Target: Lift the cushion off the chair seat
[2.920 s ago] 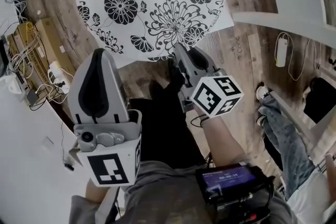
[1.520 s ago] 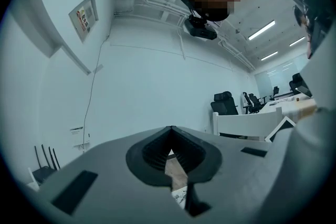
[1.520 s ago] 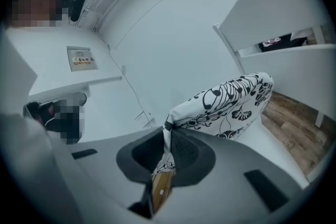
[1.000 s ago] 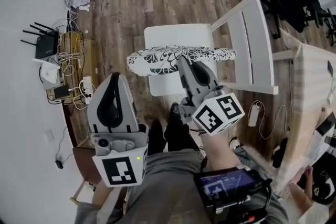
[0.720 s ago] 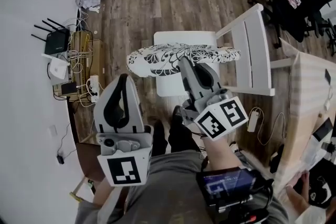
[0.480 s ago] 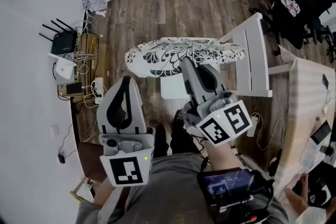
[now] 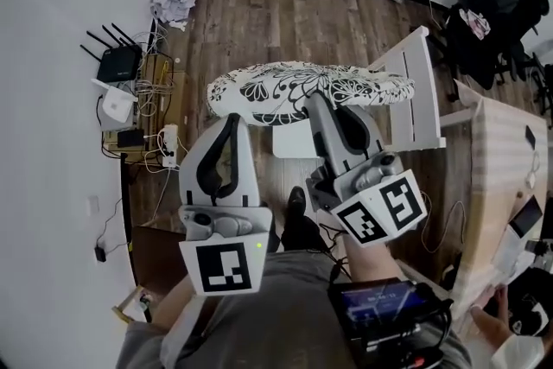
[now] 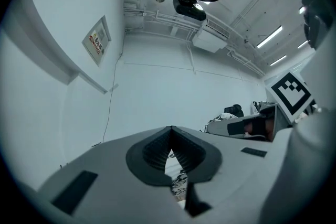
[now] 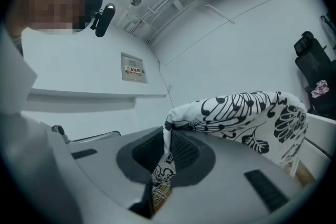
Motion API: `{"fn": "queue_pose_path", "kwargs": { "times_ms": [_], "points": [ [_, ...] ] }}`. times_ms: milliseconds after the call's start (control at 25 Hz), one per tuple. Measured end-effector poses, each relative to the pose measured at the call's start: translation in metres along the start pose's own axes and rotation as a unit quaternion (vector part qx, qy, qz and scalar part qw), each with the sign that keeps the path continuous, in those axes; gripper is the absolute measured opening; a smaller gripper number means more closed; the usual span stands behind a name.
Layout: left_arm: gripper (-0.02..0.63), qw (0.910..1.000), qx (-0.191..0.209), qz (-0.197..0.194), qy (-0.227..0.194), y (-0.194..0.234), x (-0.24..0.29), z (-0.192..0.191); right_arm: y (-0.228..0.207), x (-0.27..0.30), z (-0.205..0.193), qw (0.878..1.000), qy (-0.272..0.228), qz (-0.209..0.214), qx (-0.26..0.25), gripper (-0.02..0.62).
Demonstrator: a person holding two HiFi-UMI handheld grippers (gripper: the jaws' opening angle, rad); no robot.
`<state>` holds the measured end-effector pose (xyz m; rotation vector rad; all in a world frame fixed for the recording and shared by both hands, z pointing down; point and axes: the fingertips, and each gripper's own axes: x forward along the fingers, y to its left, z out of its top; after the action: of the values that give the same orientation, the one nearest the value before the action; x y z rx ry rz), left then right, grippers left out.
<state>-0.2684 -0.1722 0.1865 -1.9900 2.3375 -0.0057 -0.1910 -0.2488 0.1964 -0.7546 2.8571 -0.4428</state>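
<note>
Right claw (image 7: 318, 103) is clamped on the near edge of the cushion (image 7: 285, 86). Cushion is clear above the chair seat (image 7: 292, 143), long axis left-right. Left claw (image 7: 232, 121) is closed and empty beside the cushion's left end.

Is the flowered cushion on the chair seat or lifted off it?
Lifted off: the black-and-white flowered cushion hangs from the right gripper, above the white chair seat.

Nothing can be read. The wall notice (image 8: 97, 42), at ten o'clock in the left gripper view, and the screen (image 7: 380, 303), at five o'clock in the head view, are too blurred.
</note>
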Motion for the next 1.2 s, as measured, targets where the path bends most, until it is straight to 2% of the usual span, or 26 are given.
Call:
{"fn": "queue_pose_path", "kwargs": {
  "times_ms": [320,600,920,1200],
  "points": [
    [0.006,0.9995,0.003,-0.029,-0.013,-0.028,-0.023,0.021,0.023,-0.036,0.015,1.000,-0.015,-0.009,-0.022,0.025],
    [0.006,0.9994,0.009,-0.026,-0.024,-0.054,-0.048,0.041,0.036,-0.077,0.037,0.999,-0.033,-0.003,-0.042,0.025],
    [0.006,0.9989,0.000,-0.031,-0.035,-0.115,-0.112,0.055,0.052,-0.163,0.042,0.995,-0.049,-0.008,-0.087,0.025],
    [0.006,0.9989,-0.014,-0.036,-0.028,-0.125,-0.133,0.085,0.075,-0.186,0.061,0.991,-0.038,-0.028,-0.123,0.025]
  ]
}}
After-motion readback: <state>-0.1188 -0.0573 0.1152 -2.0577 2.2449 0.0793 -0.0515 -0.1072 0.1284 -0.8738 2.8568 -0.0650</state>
